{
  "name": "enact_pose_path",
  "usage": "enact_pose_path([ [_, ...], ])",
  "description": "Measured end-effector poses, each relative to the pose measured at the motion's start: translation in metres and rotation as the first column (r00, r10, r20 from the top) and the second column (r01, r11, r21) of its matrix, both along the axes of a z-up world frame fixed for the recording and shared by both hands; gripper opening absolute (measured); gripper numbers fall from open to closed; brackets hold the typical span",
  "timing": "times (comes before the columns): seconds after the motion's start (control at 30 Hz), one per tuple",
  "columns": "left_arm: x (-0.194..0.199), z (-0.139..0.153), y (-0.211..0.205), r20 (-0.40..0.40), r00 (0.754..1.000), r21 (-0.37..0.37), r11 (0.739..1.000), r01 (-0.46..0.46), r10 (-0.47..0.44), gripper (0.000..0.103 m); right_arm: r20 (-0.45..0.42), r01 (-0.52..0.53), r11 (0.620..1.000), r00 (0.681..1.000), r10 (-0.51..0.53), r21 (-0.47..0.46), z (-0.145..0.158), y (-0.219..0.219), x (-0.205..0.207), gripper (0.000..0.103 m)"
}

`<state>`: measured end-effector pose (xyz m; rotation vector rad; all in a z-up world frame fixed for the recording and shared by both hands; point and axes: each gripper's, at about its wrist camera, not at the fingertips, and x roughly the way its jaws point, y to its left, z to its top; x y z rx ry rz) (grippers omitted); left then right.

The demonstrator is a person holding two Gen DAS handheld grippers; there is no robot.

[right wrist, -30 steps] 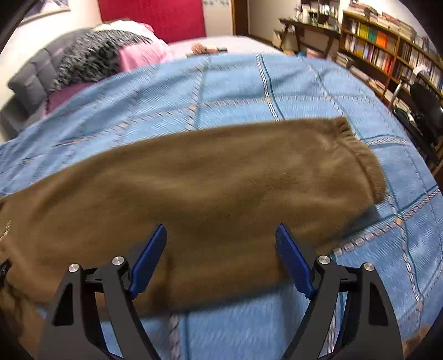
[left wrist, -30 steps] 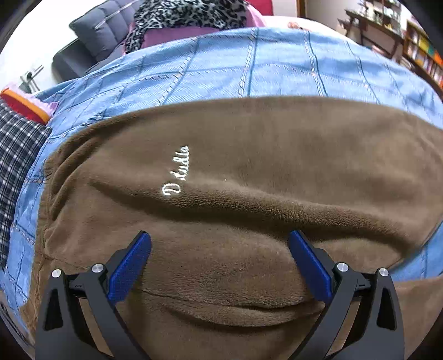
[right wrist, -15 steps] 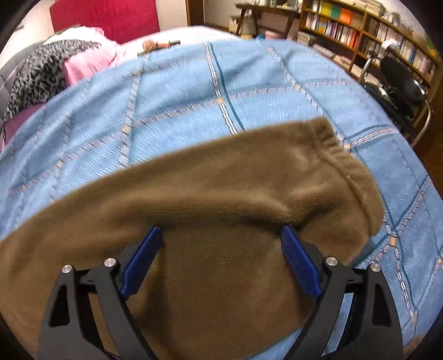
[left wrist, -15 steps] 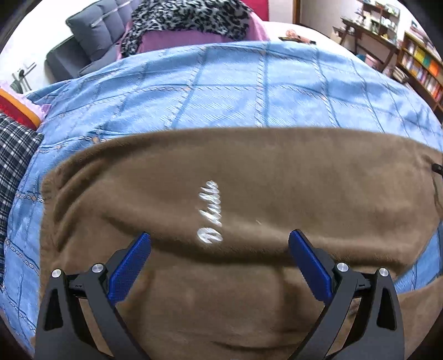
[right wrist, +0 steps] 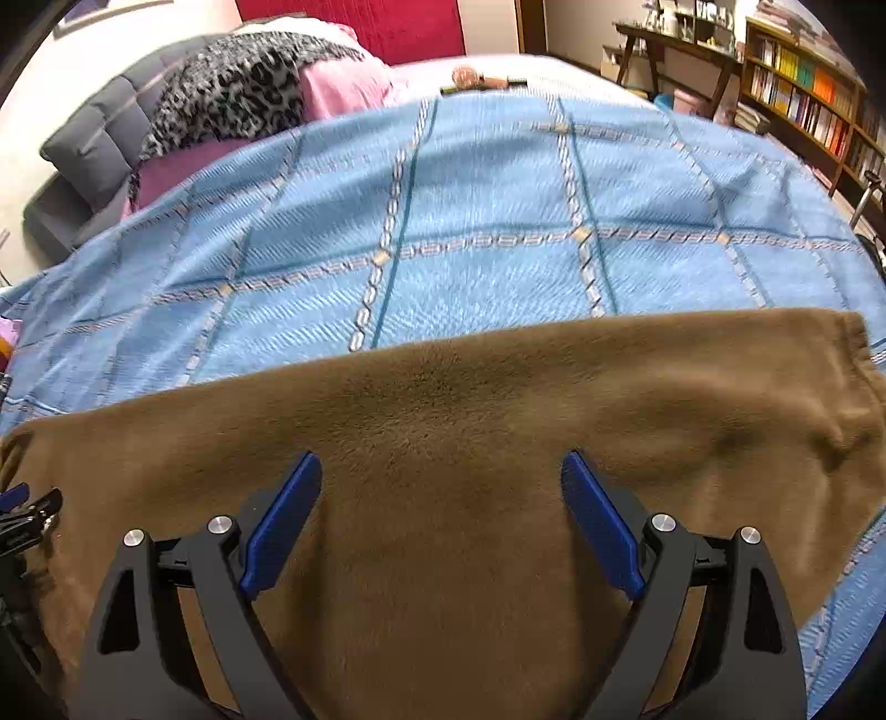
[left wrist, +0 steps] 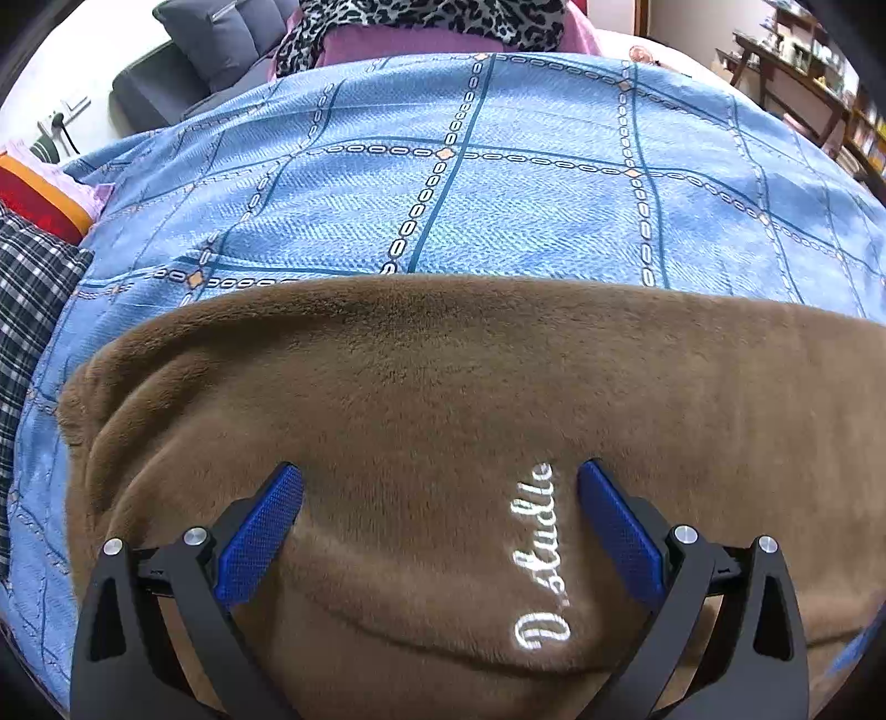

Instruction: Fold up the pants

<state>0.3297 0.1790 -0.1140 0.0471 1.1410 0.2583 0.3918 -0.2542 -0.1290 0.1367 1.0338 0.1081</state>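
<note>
Brown fleece pants (left wrist: 443, 399) lie flat across a blue checked bedspread (left wrist: 470, 183). White embroidered lettering (left wrist: 537, 559) shows near their waist end. My left gripper (left wrist: 440, 498) is open and empty, low over the pants with its blue pads either side of the fabric. In the right wrist view the pants' leg (right wrist: 470, 421) stretches right to a cuffed end (right wrist: 858, 354). My right gripper (right wrist: 441, 487) is open and empty, just above the leg. The left gripper's tip (right wrist: 25, 512) shows at the far left.
A checked cloth (left wrist: 27, 310) and a red and orange item (left wrist: 39, 199) lie at the bed's left edge. A grey sofa (right wrist: 105, 144) with leopard-print and pink fabric (right wrist: 249, 94) stands behind. Bookshelves (right wrist: 803, 88) and a desk (right wrist: 664, 50) stand at right.
Both grippers have drawn back toward the near edge of the pants; more bedspread shows beyond. The lettering has shifted right and down in the left view. Both stay open.
</note>
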Motion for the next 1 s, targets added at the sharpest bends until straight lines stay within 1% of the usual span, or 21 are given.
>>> enact_pose_path([
  [0.17, 0.012, 0.0, 0.005, 0.01, 1.0, 0.005, 1.0, -0.005, 0.005, 0.098, 0.012, 0.029, 0.999, 1.0, -0.029, -0.03, -0.008, 0.001, 0.014, 0.092],
  [0.27, 0.02, 0.0, 0.01, 0.01, 1.0, -0.009, 1.0, -0.018, 0.019, 0.098, -0.004, 0.04, 0.998, 0.999, -0.04, -0.038, -0.01, 0.0, 0.022, 0.094],
  [0.37, 0.025, 0.003, 0.016, 0.014, 0.999, -0.024, 0.999, -0.03, 0.03, 0.098, -0.023, 0.048, 0.998, 0.999, -0.049, -0.051, -0.01, -0.002, 0.029, 0.095],
  [0.43, 0.026, 0.006, 0.023, 0.019, 0.999, -0.022, 0.999, -0.047, 0.048, 0.098, -0.031, 0.053, 0.998, 0.998, -0.055, -0.043, -0.006, -0.001, 0.03, 0.094],
  [0.53, 0.019, 0.014, 0.033, 0.038, 0.997, -0.029, 0.997, -0.072, 0.073, 0.098, -0.009, 0.067, 0.998, 0.998, -0.067, 0.007, 0.004, -0.009, 0.02, 0.094],
  [0.6, 0.009, 0.019, 0.039, 0.052, 0.996, 0.002, 0.997, -0.075, 0.075, 0.098, -0.004, 0.078, 0.997, 0.997, -0.078, 0.006, 0.006, -0.019, 0.014, 0.094],
  [0.67, 0.001, 0.02, 0.048, 0.051, 0.995, 0.008, 0.996, -0.083, 0.083, 0.098, -0.006, 0.116, 0.993, 0.993, -0.116, 0.0, 0.004, -0.038, 0.011, 0.094],
  [0.73, -0.005, 0.02, 0.062, 0.045, 0.993, 0.007, 0.994, -0.11, 0.11, 0.098, -0.02, 0.171, 0.985, 0.985, -0.171, 0.002, 0.0, -0.061, 0.011, 0.094],
  [0.77, -0.01, 0.02, 0.072, 0.044, 0.99, -0.007, 0.991, -0.134, 0.134, 0.098, -0.028, 0.193, 0.981, 0.981, -0.193, 0.009, -0.001, -0.071, 0.011, 0.094],
  [0.8, -0.014, 0.021, 0.081, 0.044, 0.987, -0.011, 0.988, -0.156, 0.156, 0.098, -0.037, 0.22, 0.975, 0.975, -0.218, 0.031, -0.003, -0.083, 0.011, 0.093],
  [0.87, -0.02, 0.024, 0.095, 0.056, 0.979, -0.005, 0.981, -0.194, 0.194, 0.098, -0.039, 0.229, 0.972, 0.973, -0.227, 0.058, -0.002, -0.093, 0.01, 0.093],
  [0.97, -0.031, 0.033, 0.117, 0.087, 0.967, -0.018, 0.97, -0.241, 0.241, 0.098, -0.031, 0.217, 0.976, 0.976, -0.216, 0.029, -0.002, -0.092, 0.007, 0.093],
  [1.0, -0.032, 0.036, 0.122, 0.1, 0.962, -0.004, 0.967, -0.255, 0.254, 0.098, -0.028, 0.212, 0.977, 0.977, -0.211, 0.009, -0.003, -0.089, 0.006, 0.093],
])
